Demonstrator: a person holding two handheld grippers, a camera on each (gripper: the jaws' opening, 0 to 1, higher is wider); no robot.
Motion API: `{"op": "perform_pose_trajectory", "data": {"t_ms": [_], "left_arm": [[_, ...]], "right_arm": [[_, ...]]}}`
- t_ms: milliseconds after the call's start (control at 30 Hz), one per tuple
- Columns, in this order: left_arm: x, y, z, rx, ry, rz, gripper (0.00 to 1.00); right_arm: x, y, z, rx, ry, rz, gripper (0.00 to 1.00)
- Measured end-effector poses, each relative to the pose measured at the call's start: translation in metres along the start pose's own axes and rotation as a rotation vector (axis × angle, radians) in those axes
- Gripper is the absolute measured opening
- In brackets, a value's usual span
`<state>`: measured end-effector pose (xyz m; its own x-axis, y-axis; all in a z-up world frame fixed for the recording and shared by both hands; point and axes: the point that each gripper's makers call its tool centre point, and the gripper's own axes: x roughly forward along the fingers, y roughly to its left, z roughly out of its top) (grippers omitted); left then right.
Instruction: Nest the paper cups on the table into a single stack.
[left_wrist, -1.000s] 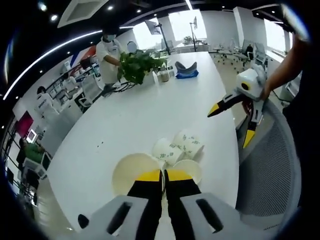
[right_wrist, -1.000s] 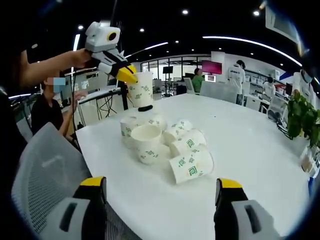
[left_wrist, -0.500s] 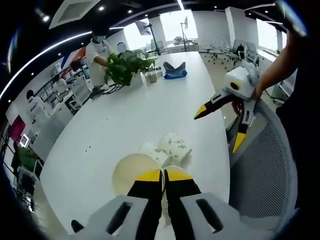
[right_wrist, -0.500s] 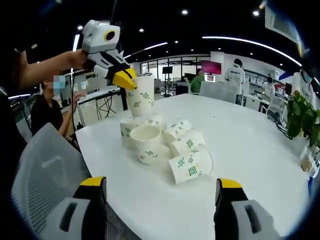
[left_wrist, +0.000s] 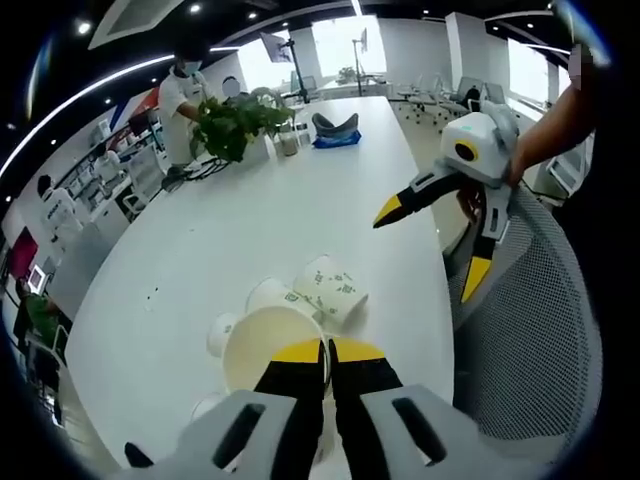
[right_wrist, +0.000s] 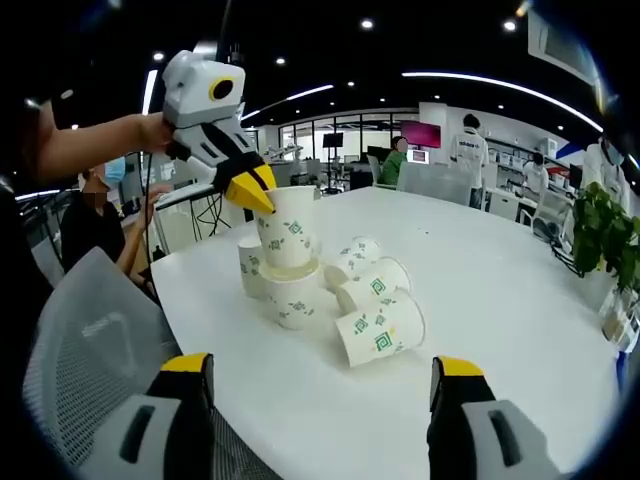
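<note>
Open-plan office with ceiling lights, long white worktop running through it. Potted plant and blue bundle at the far end in the left gripper view; mesh chair drawn up at the near edge.

Left gripper seen in the right gripper view, jaws clamped on the rim of a held cup. Held cup upright, its base lowered partly into an upright cup standing on the worktop. Another upright cup just behind, touching or nearly so. Three cups on their sides close to the right of these, mouths facing the camera side.

Same held cup visible from above in the left gripper view, open mouth just beyond the closed yellow tips.

Right gripper raised above the worktop edge, clear of the cups, jaws wide apart, nothing between them.
</note>
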<state>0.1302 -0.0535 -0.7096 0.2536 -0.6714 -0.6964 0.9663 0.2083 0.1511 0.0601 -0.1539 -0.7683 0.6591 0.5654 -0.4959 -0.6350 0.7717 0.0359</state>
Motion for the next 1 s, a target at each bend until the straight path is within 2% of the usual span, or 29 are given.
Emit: {"op": "perform_pose_trajectory", "data": {"t_ms": [200,267,433,600,1000], "left_arm": [[0.012,-0.002,-0.009,0.020,0.022,-0.008,0.00],[0.011,-0.005,-0.006,0.024,0.025,-0.012,0.00],[0.017,-0.010,-0.011,0.017,0.040,-0.023,0.00],[0.028,-0.012,-0.019,-0.008,0.043,-0.022,0.00],[0.035,-0.016,-0.028,-0.049,0.044,-0.030,0.00]], "right_arm": [[-0.001,0.001,0.001,0.003,-0.001,-0.003,0.90],[-0.001,0.001,0.001,0.002,0.001,-0.004,0.90],[0.000,-0.001,0.000,0.003,0.000,-0.007,0.90],[0.000,0.000,-0.001,0.004,0.006,-0.005,0.89],[0.000,-0.001,-0.002,0.003,0.010,-0.013,0.89]]}}
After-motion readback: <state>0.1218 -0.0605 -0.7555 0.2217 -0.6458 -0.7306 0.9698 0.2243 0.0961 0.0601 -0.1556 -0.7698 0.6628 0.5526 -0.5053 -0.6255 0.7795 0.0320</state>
